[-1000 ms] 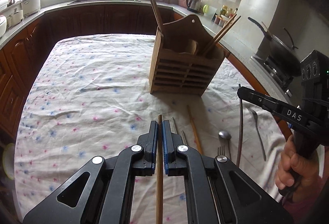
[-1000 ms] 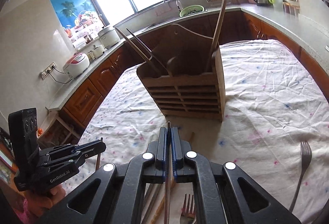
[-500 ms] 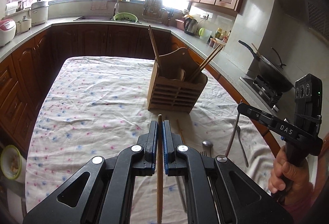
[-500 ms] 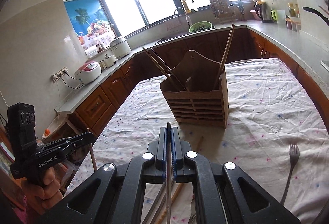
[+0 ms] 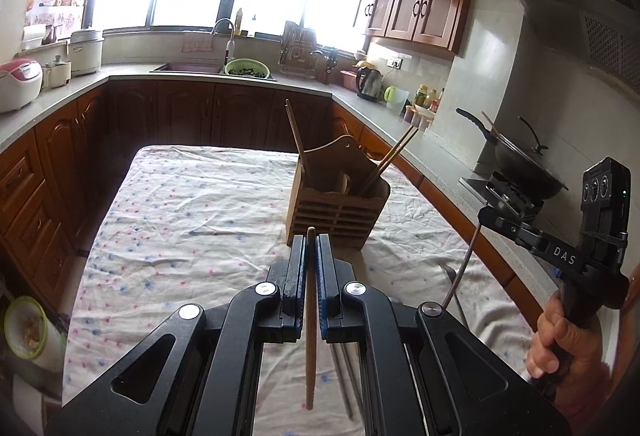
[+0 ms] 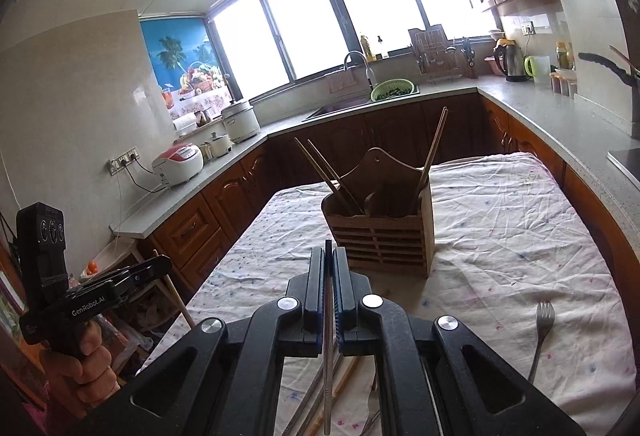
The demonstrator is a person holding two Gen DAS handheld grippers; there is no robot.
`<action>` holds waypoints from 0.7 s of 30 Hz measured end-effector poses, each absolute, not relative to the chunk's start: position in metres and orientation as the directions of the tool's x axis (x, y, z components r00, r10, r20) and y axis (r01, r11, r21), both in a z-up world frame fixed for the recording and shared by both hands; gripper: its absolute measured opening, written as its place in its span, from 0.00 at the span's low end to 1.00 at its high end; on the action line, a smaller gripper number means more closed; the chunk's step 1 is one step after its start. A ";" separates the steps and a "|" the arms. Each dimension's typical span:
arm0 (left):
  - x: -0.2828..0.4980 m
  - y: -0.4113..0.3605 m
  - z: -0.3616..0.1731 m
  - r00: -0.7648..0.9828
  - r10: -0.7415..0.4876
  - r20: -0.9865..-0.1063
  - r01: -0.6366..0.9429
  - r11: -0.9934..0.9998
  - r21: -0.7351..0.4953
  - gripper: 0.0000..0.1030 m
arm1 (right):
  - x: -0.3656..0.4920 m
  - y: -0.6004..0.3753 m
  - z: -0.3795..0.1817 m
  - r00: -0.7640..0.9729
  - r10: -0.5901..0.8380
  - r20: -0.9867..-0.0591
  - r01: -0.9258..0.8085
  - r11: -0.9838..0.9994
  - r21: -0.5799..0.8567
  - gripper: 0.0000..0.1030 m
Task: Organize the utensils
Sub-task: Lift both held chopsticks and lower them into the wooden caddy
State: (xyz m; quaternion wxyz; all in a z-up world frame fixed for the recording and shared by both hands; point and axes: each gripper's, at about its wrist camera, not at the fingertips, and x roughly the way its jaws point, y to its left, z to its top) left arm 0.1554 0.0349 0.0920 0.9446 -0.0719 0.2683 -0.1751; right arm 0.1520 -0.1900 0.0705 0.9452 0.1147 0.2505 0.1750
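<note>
While both grippers hung above the table:
Holder: wooden utensil holder (image 6: 382,232) stood on the floral cloth (image 6: 520,236), chopsticks (image 6: 328,176) leaning inside.
Left gripper (image 5: 308,248): jaws clamped a wooden chopstick (image 5: 310,336).
Right gripper (image 6: 328,260): jaws clamped a metal chopstick (image 6: 328,364).
Cloth: fork (image 6: 542,336) lay apart.

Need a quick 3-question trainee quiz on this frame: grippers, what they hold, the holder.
1. True or false: the left gripper is shut on a wooden chopstick.
2. The right gripper holds: A) a fork, B) a metal chopstick, C) nothing.
3. Fill in: the fork lies on the ____, not in the wooden holder.

Key: 1 true; 2 B; 3 tablecloth.
</note>
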 end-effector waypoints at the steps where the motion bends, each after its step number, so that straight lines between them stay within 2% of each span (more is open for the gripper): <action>1: 0.155 0.035 0.093 0.796 -0.369 -0.479 0.293 0.928 -0.229 0.04 | 0.152 -0.190 0.072 0.818 0.387 -0.427 -0.273 0.913 0.303 0.04; 12: 0.166 0.028 0.098 0.800 -0.374 -0.470 0.294 0.926 -0.236 0.04 | 0.159 -0.198 0.077 0.848 0.356 -0.393 -0.247 0.921 0.302 0.04; 21: 0.197 0.022 0.122 0.829 -0.387 -0.404 0.300 0.917 -0.264 0.04 | 0.189 -0.217 0.087 0.888 0.312 -0.337 -0.198 0.922 0.332 0.04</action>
